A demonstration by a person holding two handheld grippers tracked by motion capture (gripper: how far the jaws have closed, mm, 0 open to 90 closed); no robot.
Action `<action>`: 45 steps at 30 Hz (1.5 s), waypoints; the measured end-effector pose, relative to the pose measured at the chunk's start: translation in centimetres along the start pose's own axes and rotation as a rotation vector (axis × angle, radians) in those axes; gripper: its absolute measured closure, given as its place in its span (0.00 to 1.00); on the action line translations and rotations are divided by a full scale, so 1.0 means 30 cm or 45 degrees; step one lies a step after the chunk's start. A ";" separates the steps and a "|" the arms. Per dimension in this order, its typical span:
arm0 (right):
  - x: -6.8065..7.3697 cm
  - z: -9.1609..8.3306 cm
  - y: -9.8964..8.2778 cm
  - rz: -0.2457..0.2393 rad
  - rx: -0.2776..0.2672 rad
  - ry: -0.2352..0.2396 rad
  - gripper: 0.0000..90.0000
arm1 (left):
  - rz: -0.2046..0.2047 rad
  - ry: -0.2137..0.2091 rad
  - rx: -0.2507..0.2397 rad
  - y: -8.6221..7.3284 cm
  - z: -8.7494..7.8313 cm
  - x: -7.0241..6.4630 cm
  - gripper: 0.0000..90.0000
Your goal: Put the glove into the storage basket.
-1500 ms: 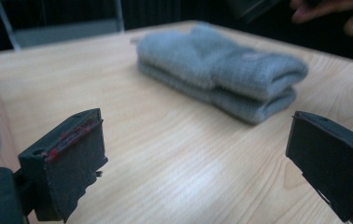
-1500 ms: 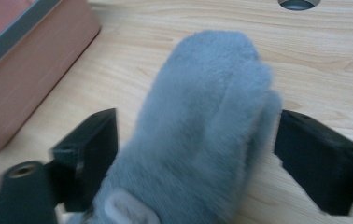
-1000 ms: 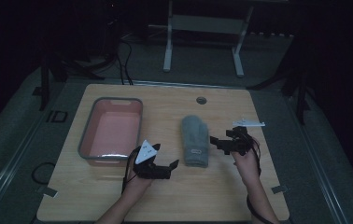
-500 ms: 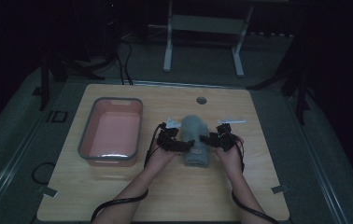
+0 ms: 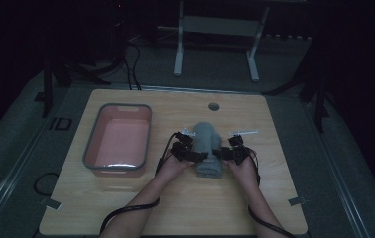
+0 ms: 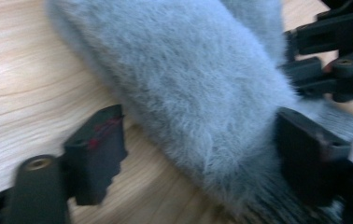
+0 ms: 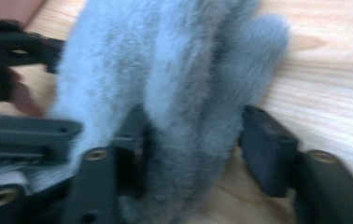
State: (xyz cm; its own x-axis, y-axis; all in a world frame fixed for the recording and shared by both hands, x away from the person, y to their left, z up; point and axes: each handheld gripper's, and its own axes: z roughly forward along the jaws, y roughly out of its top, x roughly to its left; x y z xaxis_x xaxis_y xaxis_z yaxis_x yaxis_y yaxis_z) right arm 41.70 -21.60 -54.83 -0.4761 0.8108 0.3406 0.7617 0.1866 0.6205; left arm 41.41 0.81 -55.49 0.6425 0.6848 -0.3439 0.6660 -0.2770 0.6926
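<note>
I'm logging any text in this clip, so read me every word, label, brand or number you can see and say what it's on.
"ID": pale letters on the dark floor mat left of the wooden table.
Red marks on the left tongs' pad, seen in the left gripper view: too blurred to read.
Grey furry towel, pink tub, table: no text.

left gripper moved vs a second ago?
Yes. In the high view the left gripper has gone from near the pink tub rightward to the grey furry mitt, jaws closing around its near end.
</note>
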 end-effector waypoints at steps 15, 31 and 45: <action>0.036 -0.014 -0.017 -0.039 -0.045 -0.022 0.86 | 0.045 -0.141 0.029 0.022 0.000 -0.013 0.84; 0.130 -0.132 0.054 -0.105 -0.152 -0.018 0.88 | 0.149 -0.156 -0.030 0.114 -0.146 -0.053 0.87; 0.281 -0.205 0.175 -0.161 -0.237 0.018 0.89 | 0.256 -0.113 -0.047 0.209 -0.348 -0.045 0.87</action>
State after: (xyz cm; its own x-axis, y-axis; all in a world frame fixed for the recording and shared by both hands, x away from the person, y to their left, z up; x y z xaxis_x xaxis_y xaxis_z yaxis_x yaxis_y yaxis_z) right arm 38.98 -17.20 -44.37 -0.5695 0.7796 0.2606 0.6017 0.1794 0.7783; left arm 40.76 5.19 -44.08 0.7929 0.5558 -0.2497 0.5078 -0.3764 0.7749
